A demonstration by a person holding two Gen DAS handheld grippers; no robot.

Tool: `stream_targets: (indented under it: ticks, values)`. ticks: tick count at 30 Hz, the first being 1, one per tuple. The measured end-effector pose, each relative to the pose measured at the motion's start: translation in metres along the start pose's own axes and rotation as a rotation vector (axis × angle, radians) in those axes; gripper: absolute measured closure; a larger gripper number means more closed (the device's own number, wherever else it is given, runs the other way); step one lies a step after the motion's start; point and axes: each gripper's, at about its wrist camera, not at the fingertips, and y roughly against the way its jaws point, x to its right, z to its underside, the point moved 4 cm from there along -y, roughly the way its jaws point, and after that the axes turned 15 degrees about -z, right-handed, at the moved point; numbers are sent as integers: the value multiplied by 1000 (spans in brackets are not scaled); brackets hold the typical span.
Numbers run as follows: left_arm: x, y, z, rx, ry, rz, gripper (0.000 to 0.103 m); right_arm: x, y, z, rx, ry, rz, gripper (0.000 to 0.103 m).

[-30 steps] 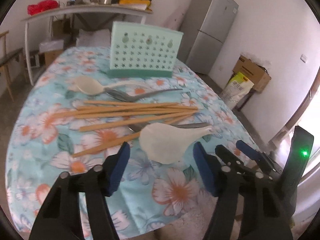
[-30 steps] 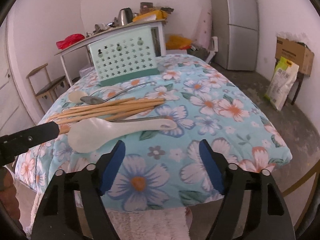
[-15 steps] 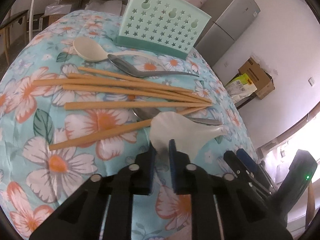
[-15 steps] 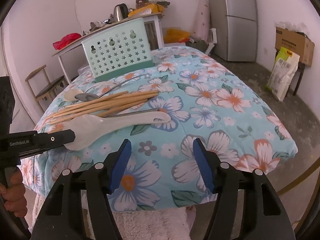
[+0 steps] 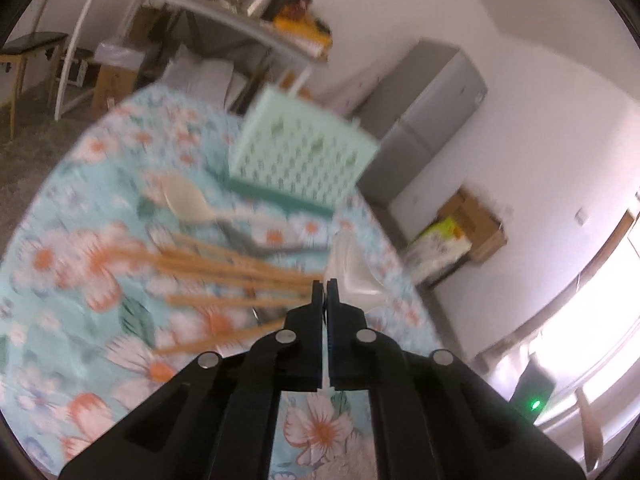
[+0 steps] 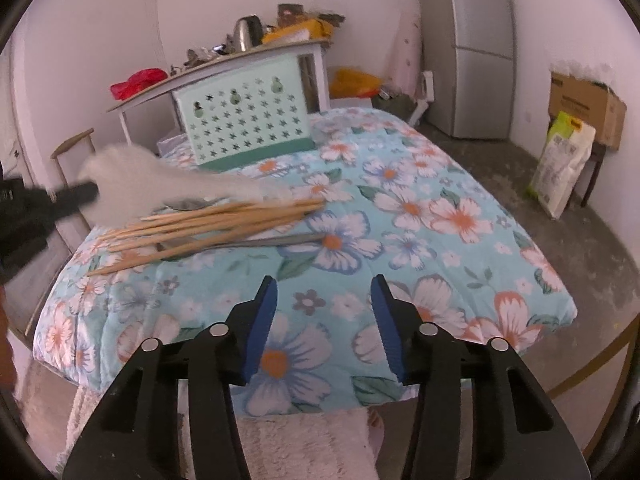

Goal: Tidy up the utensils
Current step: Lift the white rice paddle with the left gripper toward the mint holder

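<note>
While the left wrist view is smeared with motion blur, it alone shows the left gripper (image 5: 325, 286) up close: its black jaws are pinched together on the thin rim of the white spoon (image 5: 354, 270), whose smooth, glossy bowl juts out just beyond and to the right of the tips. Ahead of the jaws and to their left lie the wooden chopsticks (image 5: 240, 276), pale and slender, fanned across the floral cloth (image 5: 60, 288). Farther ahead sit a cream spoon (image 5: 186, 200) and a grey metal spoon (image 5: 260, 242), with the mint-green holder (image 5: 300, 160), a boxy thing pierced with star-shaped holes, standing upright behind them.

Only the right wrist view is sharp. It shows the right gripper (image 6: 323, 320) with blue-padded jaws closing, nothing between them but quilted, flower-printed cloth. Far off to the left of those jaws, the white spoon appears as a blurred shape lifted clear of the chopsticks, handle slanting down toward them, held at its bowl end by the other gripper's dark tip. A second metal spoon's flat handle (image 6: 280, 240) pokes out from under the chopsticks.
</note>
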Motion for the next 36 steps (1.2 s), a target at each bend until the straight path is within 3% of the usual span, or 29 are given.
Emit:
stream_targets:
  ticks: [6, 10, 19, 25, 36]
  values:
    - [-35, 35, -31, 148, 67, -57, 102, -28, -9, -15, 17, 99, -45, 63]
    - [-59, 43, -37, 184, 106, -97, 102, -52, -22, -22, 12, 193, -74, 67]
    - [-99, 36, -32, 171, 150, -137, 102, -82, -54, -14, -83, 258, -153, 80]
    - [-109, 32, -31, 161, 171, -140, 102, -91, -93, -4, -238, 147, -313, 91]
    - [-129, 30, -32, 167, 212, -156, 102, -96, -103, -22, -200, 157, -313, 93]
